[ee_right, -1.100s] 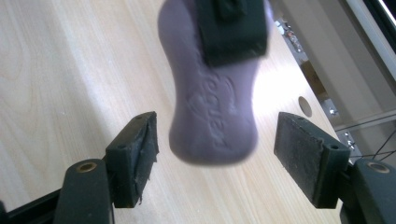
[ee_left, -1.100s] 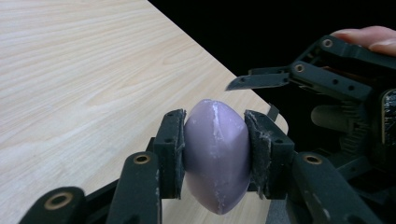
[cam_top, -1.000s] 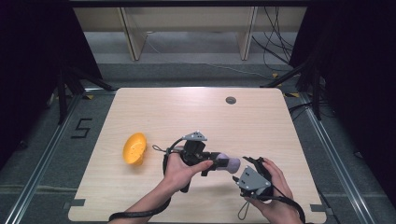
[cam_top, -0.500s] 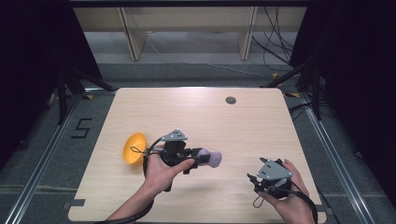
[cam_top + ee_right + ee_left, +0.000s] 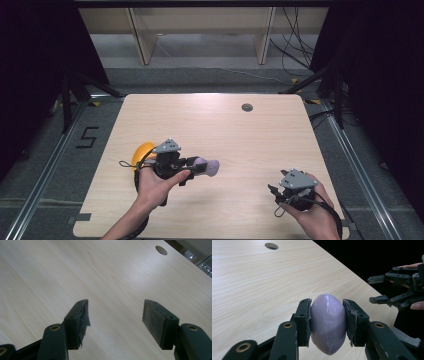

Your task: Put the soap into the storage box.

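- The left gripper (image 5: pixel 200 167) is clamped on a purple egg-shaped object (image 5: pixel 327 323), held above the wooden table (image 5: pixel 235 135) near its front left
- An orange object (image 5: pixel 142 150) lies just behind that hand
- The right gripper (image 5: pixel 115 322) hangs with jaws apart over the front right corner

Your left claw (image 5: pixel 200 167) grips a purple object (image 5: pixel 208 167) above the desk (image 5: pixel 215 130), with an orange object (image 5: pixel 143 150) just behind your left hand (image 5: pixel 155 182) near the left edge. Your right claw (image 5: pixel 272 192), its pads apart, sits at the near right corner. Between them, and across the far half up to a small hole (image 5: pixel 247 107), you have bare wood.
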Motion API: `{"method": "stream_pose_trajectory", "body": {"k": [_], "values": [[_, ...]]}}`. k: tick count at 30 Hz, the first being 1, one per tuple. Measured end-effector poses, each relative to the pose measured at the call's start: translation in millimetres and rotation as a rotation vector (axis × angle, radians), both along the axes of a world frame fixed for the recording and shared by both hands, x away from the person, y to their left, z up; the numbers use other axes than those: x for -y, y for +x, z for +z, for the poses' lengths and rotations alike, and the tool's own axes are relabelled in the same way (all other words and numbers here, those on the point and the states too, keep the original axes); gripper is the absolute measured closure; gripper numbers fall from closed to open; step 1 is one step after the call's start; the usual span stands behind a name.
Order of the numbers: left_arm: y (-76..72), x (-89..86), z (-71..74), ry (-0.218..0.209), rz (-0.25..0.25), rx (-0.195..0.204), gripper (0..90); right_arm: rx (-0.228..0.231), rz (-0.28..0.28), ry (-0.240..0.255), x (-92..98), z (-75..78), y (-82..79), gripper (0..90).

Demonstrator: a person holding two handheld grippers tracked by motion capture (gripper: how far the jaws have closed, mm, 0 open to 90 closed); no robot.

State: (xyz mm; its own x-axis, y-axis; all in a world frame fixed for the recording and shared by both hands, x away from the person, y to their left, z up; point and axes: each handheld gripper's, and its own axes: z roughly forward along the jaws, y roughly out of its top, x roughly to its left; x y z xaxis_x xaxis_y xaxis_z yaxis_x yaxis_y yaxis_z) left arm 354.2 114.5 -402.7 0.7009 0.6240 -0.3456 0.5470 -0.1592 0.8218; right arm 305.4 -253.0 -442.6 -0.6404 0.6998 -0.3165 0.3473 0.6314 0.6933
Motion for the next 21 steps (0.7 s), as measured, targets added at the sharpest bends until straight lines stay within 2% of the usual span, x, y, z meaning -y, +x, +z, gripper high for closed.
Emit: {"method": "stream_pose_trajectory", "body": {"k": [5, 16, 18, 21], "values": [[-1.8, -8.0, 1.9, 0.029, 0.015, 0.017, 59.0, -0.003, -0.007, 0.005, 1.9, 0.0, 0.0, 38.7], [-2.1, -23.1, 6.1, 0.043, 0.042, 0.042, 59.0, -0.004, -0.013, 0.013, 2.7, -0.7, 0.5, 38.7], [-2.0, -27.7, 6.7, 0.056, 0.058, 0.046, 59.0, -0.018, -0.016, 0.014, 2.6, 0.1, -1.3, 38.7], [-1.8, -32.0, 7.2, 0.058, 0.07, 0.052, 59.0, 0.002, -0.001, 0.009, 2.2, 0.4, -0.4, 38.6]]}}
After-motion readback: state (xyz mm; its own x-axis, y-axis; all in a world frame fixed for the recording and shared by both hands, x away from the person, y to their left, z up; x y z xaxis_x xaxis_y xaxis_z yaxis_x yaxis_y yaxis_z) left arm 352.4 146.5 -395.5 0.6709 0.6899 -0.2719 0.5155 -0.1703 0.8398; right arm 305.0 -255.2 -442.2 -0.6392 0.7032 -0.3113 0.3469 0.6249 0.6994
